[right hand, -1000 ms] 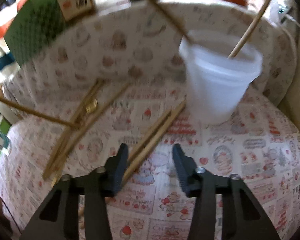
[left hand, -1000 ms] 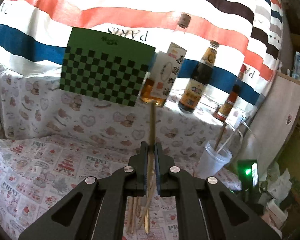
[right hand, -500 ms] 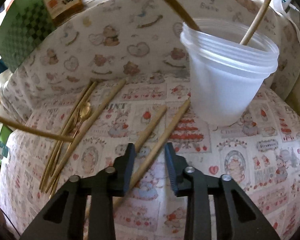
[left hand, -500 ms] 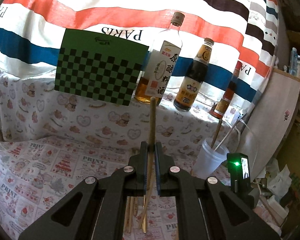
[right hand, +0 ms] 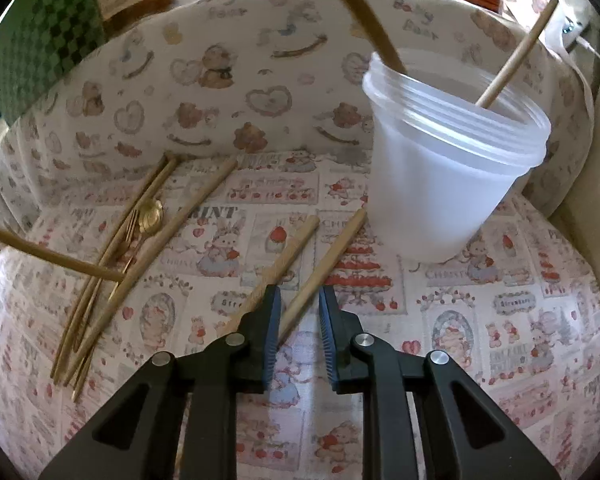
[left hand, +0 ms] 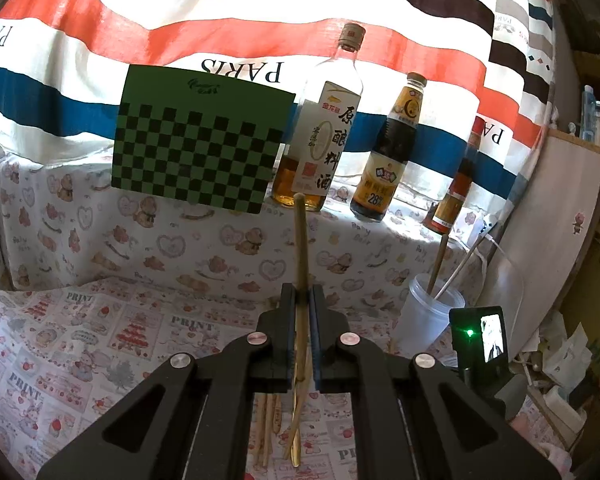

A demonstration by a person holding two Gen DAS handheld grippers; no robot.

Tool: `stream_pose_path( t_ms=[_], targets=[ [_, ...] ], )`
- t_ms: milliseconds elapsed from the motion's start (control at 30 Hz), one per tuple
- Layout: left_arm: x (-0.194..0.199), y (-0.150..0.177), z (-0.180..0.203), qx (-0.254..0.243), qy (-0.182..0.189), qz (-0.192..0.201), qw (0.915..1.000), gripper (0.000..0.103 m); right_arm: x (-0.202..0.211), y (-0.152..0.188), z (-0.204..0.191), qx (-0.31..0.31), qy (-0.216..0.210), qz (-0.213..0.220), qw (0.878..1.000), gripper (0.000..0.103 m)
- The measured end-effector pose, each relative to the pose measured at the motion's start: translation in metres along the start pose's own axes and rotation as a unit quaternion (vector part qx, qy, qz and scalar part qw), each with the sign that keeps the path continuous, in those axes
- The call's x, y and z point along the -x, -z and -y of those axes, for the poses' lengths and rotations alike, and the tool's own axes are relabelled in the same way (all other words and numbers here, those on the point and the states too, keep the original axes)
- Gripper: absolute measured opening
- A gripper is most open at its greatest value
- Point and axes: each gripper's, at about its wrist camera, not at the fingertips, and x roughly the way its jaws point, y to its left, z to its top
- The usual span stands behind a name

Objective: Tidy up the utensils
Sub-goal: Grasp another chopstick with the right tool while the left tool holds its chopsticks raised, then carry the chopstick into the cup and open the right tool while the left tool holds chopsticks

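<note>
My left gripper is shut on a wooden chopstick that points up and away, held above the table. My right gripper is low over the cloth, its jaws narrowly apart around the near end of a chopstick lying on the table; another chopstick lies just left of it. A translucent plastic cup holds two sticks; it also shows in the left wrist view. More chopsticks and a gold spoon lie in a pile at the left.
Three sauce bottles and a green checkered board stand on a raised ledge behind the table. A striped cloth hangs behind. A white panel bounds the right side.
My right gripper has moved down and forward, and its jaws have narrowed around the chopstick on the table. My left gripper has lifted slightly with its chopstick.
</note>
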Motion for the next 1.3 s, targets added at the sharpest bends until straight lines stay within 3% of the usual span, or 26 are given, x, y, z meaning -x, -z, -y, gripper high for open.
stream_pose_path(
  t_ms=[133,267,433,600,767,1300],
  targets=[
    [0.000,-0.001,-0.003,0.009,0.001,-0.002,1.0000,0.006,0.004,0.004,-0.006,0.007,-0.030,-0.017,0.999,0.014],
    [-0.001,-0.001,-0.007,0.019,0.001,-0.003,0.9998,0.006,0.005,0.007,-0.019,0.043,-0.025,-0.018,0.999,0.012],
    [-0.001,-0.002,-0.011,0.030,0.002,-0.006,0.9995,0.006,0.014,0.013,-0.020,0.062,-0.085,-0.068,0.992,0.008],
    [0.000,-0.002,-0.009,0.023,-0.001,-0.004,0.9997,0.006,0.028,0.020,-0.022,0.085,-0.081,-0.067,0.991,0.008],
    [0.001,-0.003,-0.007,0.021,0.003,-0.004,0.9998,0.006,0.035,0.015,-0.024,0.084,-0.062,-0.035,0.994,0.009],
    [-0.003,-0.001,-0.011,0.021,-0.001,-0.007,0.9998,0.006,-0.011,-0.028,-0.038,0.066,-0.049,-0.057,0.995,0.009]
  ],
)
